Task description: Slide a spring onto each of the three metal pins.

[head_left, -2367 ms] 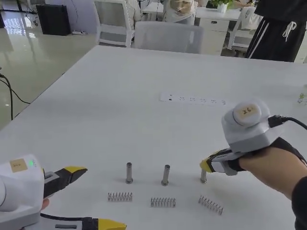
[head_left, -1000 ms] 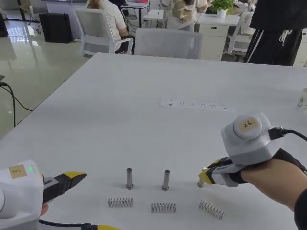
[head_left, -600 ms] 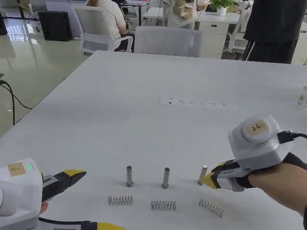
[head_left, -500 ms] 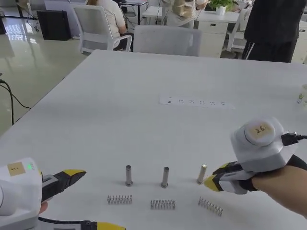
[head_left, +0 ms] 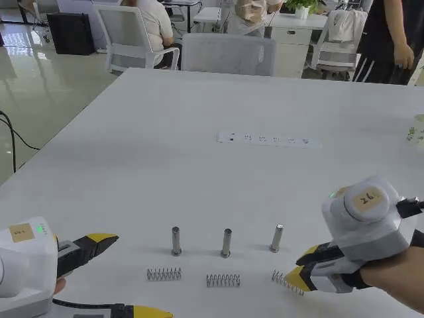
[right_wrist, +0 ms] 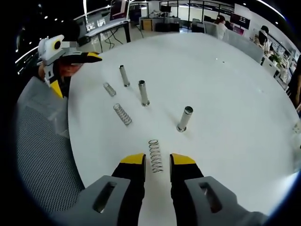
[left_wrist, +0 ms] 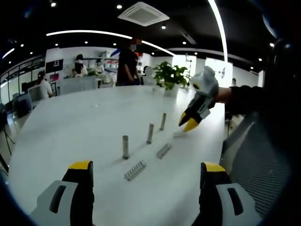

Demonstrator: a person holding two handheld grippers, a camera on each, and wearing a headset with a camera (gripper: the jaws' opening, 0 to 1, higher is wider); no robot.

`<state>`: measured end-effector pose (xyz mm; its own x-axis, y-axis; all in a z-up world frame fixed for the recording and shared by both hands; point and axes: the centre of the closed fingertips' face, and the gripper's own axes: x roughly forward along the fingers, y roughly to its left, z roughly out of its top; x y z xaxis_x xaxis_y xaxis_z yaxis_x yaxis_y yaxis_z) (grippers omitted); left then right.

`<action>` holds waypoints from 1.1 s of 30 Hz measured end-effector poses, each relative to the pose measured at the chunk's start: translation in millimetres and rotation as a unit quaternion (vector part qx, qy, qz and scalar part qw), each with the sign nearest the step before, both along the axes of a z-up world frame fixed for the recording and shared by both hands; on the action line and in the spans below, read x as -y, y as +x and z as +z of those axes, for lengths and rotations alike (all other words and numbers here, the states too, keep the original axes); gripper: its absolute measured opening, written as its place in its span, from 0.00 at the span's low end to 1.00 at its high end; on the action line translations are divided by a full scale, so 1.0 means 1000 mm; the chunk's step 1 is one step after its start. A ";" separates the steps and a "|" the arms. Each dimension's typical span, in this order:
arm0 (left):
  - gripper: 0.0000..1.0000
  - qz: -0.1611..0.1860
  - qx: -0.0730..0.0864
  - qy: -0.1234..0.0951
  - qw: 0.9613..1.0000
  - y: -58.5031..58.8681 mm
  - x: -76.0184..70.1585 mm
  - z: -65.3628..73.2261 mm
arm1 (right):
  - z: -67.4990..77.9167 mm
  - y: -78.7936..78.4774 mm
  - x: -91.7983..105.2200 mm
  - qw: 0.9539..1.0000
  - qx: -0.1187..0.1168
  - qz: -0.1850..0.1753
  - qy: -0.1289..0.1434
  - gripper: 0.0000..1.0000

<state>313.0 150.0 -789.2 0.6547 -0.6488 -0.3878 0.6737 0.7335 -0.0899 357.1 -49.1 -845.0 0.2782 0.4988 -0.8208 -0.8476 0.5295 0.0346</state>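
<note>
Right gripper view: your right claw (right_wrist: pixel 157 162) is narrow but not closed, with a jaw on either side of the near end of the right spring (right_wrist: pixel 154 155), which lies flat on the bench (right_wrist: pixel 225 94).
Change: in the head view, that claw has dropped from beside the right pin (head_left: pixel 276 238) to the spring at about the pin's 6 o'clock.
Left claw (left_wrist: pixel 148 170): wide and empty, at the row's 9 o'clock.
Other springs: the left spring (head_left: pixel 163 273) and middle spring (head_left: pixel 223 280) lie at 6 o'clock of their pins.
Meaning: no pin is loaded yet. This looks like your first pick: close, then lift.
</note>
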 end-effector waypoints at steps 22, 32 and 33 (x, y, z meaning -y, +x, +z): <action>0.90 0.001 -0.003 -0.001 1.000 -0.001 -0.001 -0.001 | -0.021 -0.006 0.005 0.999 0.000 0.028 -0.045 0.11; 0.88 0.000 -0.001 -0.001 1.000 -0.001 -0.001 0.001 | -0.021 -0.008 0.004 0.998 0.003 0.031 -0.048 0.08; 0.88 -0.001 -0.001 -0.001 1.000 -0.001 0.000 0.002 | -0.021 -0.008 0.004 0.998 0.004 0.030 -0.047 0.08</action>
<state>311.9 150.4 -787.3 0.6533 -0.6505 -0.3875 0.6747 0.7324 -0.0921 349.3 -53.1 -866.0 0.2576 0.4352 -0.8627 -0.8777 0.4788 -0.0206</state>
